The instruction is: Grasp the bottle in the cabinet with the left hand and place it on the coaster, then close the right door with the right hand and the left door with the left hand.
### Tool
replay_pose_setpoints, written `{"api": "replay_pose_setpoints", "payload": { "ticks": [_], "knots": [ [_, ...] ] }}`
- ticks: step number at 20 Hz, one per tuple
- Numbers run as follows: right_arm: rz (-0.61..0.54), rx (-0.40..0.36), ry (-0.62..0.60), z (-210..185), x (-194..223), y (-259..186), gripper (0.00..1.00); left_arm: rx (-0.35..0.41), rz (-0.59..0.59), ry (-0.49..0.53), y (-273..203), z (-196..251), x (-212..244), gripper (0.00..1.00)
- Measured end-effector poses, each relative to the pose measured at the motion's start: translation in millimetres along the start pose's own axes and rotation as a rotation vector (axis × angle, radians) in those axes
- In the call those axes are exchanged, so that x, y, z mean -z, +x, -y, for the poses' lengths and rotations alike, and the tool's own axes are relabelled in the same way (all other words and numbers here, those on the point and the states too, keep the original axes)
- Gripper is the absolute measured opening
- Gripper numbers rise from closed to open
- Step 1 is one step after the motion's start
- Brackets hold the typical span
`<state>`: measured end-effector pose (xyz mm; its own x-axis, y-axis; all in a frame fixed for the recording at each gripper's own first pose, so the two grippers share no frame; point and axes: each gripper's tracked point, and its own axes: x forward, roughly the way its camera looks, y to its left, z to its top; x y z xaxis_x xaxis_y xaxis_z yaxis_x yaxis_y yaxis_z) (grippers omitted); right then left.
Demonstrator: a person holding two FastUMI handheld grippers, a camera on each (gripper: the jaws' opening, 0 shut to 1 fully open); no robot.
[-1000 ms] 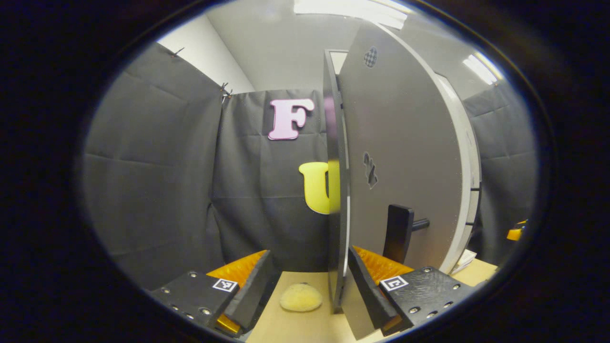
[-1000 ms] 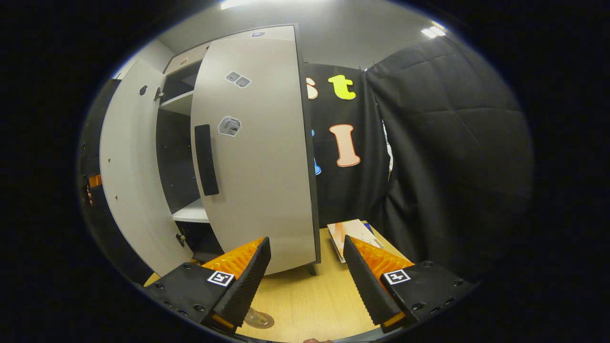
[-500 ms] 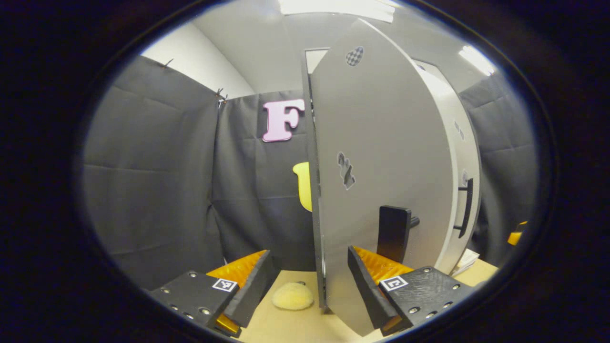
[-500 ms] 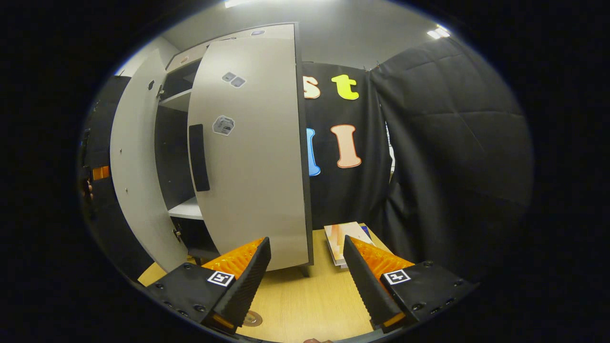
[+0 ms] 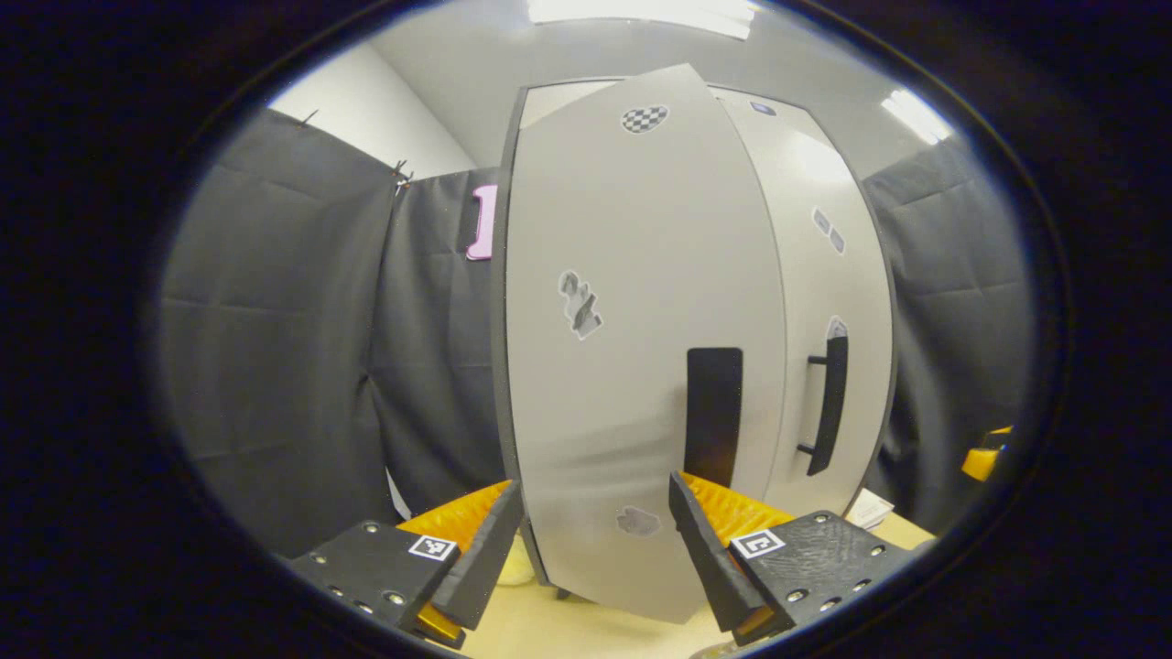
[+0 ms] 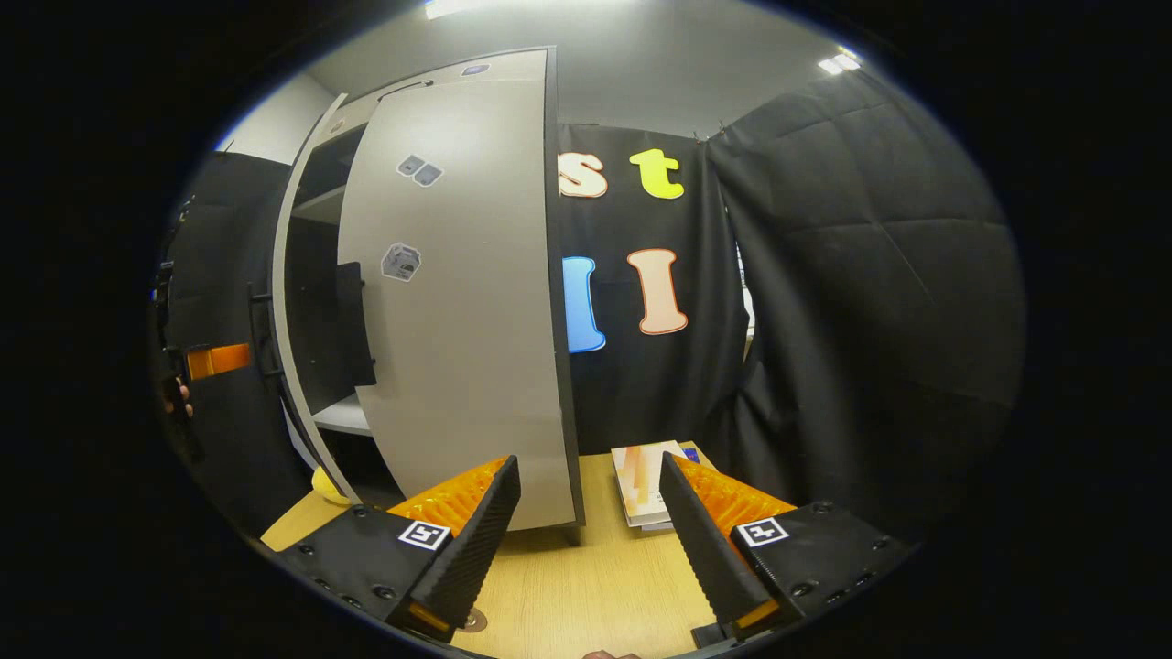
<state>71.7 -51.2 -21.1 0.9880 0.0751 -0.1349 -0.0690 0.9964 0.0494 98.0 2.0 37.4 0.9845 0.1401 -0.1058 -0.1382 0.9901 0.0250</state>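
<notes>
The grey left door (image 5: 623,348) of the cabinet stands almost flat across the left gripper view, its black handle (image 5: 713,416) facing me. My left gripper (image 5: 595,540) is open, with the door's lower face just beyond its fingertips; I cannot tell whether they touch. The right door (image 5: 815,302) beside it looks shut or nearly so. In the right gripper view the right door (image 6: 458,302) rises ahead of my open right gripper (image 6: 591,540), which holds nothing. A narrow dark gap with a shelf (image 6: 343,416) remains beside the left door's edge (image 6: 293,302). A sliver of the coaster (image 6: 472,622) peeks out by the left finger.
A booklet (image 6: 645,480) lies on the wooden table (image 6: 586,586) right of the cabinet. A soft yellow object (image 6: 325,485) rests on the table at the cabinet's left foot. Black cloth walls enclose both sides.
The left door has swung from edge-on to nearly shut in front of my left gripper. The gap into the cabinet has narrowed. My right gripper has drifted back a little from the right door.
</notes>
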Motion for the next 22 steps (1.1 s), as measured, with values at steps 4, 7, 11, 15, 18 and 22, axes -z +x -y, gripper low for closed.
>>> {"api": "replay_pose_setpoints", "payload": {
  "ticks": [4, 7, 11, 15, 18, 22],
  "knots": [
    [0.028, -0.021, -0.002, -11, -2, 4, 0.98, 0.018, 0.012, -0.052, -38, -11, 9, 0.93],
    [0.064, -0.020, -0.004, -20, -4, 6, 0.98, 0.000, 0.023, -0.079, -61, -26, 11, 0.93],
    [0.055, -0.073, 0.003, -46, -2, 10, 0.98, -0.023, 0.061, -0.153, -85, -46, 6, 0.93],
    [0.054, -0.114, -0.028, -65, -5, 8, 0.98, -0.047, 0.078, -0.105, -100, -64, 1, 0.96],
    [0.050, -0.126, -0.008, -75, -6, 7, 0.98, -0.070, 0.079, -0.067, -101, -72, 2, 0.93],
    [0.069, -0.095, -0.007, -72, -13, 6, 0.98, -0.075, 0.065, -0.095, -100, -75, 18, 0.99]
  ]
}}
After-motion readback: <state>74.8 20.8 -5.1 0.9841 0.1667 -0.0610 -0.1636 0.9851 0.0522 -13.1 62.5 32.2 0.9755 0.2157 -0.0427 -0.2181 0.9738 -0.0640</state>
